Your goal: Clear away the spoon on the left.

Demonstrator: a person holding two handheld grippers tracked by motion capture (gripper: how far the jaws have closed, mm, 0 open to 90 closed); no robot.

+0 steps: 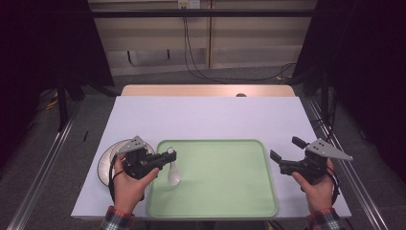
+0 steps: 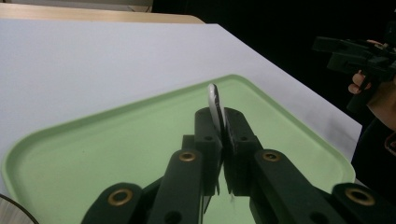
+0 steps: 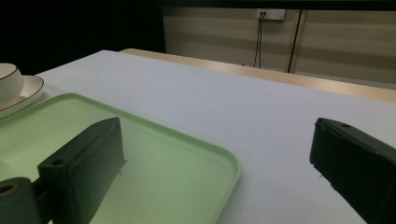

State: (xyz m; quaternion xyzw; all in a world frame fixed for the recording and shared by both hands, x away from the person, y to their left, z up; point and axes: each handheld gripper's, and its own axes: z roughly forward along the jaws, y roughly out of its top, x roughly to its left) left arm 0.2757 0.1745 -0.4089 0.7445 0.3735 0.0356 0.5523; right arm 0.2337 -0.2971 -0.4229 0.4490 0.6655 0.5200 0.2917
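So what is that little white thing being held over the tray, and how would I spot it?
Start at the big pale green plastic tray on the white table. At its left edge, the left gripper pinches a small white ceramic spoon by the handle, bowl hanging down over the tray. It is the one white item over the green, unlike the round white plate beside the tray.

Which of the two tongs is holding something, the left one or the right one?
The left tongs, shut on a white spoon over the green tray. The right tongs are open and empty.
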